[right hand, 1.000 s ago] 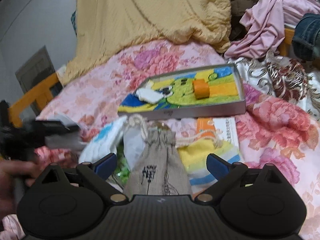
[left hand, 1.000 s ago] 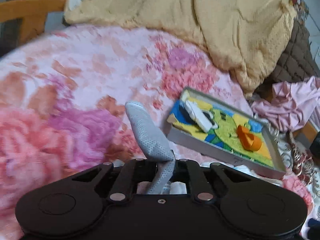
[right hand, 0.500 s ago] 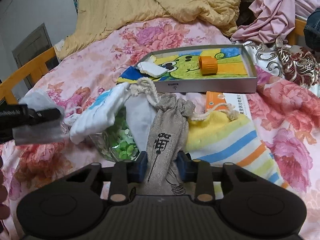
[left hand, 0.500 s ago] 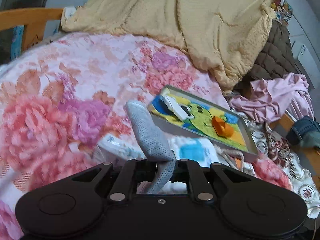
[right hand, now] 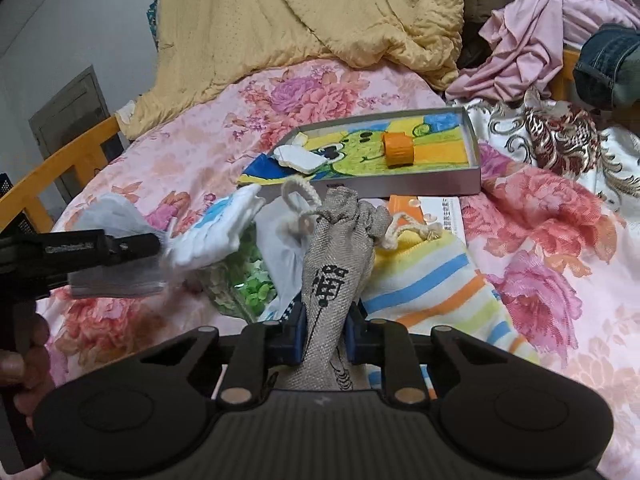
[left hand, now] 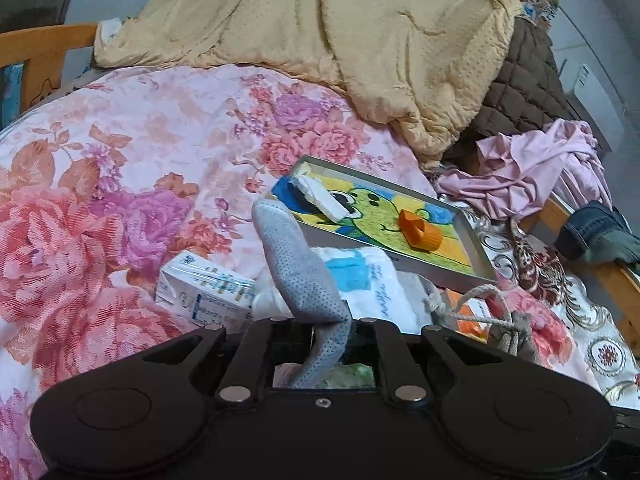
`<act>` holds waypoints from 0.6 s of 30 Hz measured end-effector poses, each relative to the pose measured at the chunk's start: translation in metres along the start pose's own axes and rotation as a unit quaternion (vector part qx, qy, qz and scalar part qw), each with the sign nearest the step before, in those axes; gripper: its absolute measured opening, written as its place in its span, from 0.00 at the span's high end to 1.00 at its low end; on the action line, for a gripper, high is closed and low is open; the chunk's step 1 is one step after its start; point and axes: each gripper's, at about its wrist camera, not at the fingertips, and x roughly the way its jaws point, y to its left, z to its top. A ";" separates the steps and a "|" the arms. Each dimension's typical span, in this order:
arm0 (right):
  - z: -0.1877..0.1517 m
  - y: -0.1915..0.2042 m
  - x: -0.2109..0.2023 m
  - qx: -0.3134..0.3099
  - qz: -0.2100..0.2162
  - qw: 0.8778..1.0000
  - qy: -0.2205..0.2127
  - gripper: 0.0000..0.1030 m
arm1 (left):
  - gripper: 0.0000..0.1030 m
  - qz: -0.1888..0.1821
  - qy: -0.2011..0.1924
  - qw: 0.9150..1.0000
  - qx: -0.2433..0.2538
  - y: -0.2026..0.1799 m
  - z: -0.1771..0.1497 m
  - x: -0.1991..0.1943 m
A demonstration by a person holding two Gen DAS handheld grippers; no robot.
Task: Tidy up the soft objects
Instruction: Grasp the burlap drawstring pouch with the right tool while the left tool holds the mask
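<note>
- On the floral bedspread (left hand: 120, 168), a heap of soft things is lying just in front of a shallow grey tray (right hand: 440, 184), which is holding an orange cap (right hand: 398, 149) and a white scrap (right hand: 298, 158) on a bright cartoon lining.
- Between the blue pads of the right gripper (right hand: 326, 334), a grey linen drawstring pouch (right hand: 340, 248) is standing upright; the jaws are closing on its lower part, and the pads are already pressing its sides.
- Its cream cord (right hand: 298, 192) is looping out of the gathered top, just short of the tray's front wall.
- Right of the pouch, a striped yellow, blue and orange cloth (right hand: 432, 284) is lying flat on the bed.
- Left of the pouch, a clear bag of green bits (right hand: 252, 284) is sitting under a white and blue cloth (right hand: 216, 236).
- In the left wrist view, the left gripper (left hand: 326, 340) is clamped tight on a grey dotted sock (left hand: 296, 264), whose toe is sticking up and leaning left.
- A small white carton (left hand: 204, 292) is lying on the bedspread just left of the sock.
- Behind it all, a yellow blanket (left hand: 320, 40) is lying bunched across the far side, with pink clothing (left hand: 532, 172) piled to its right.
</note>
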 end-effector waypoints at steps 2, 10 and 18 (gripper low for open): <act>-0.001 0.003 -0.008 -0.009 0.003 1.000 -0.006 0.79 | 0.88 -0.006 0.002 1.000 0.007 -0.006 -0.003 -0.002; -0.009 0.016 -0.037 -0.026 0.028 0.999 -0.020 0.80 | 0.88 -0.031 0.001 0.999 0.037 -0.031 -0.011 -0.014; 0.005 0.021 -0.058 -0.024 0.028 0.997 -0.063 0.80 | 0.88 -0.042 -0.007 0.997 0.060 -0.052 -0.009 -0.023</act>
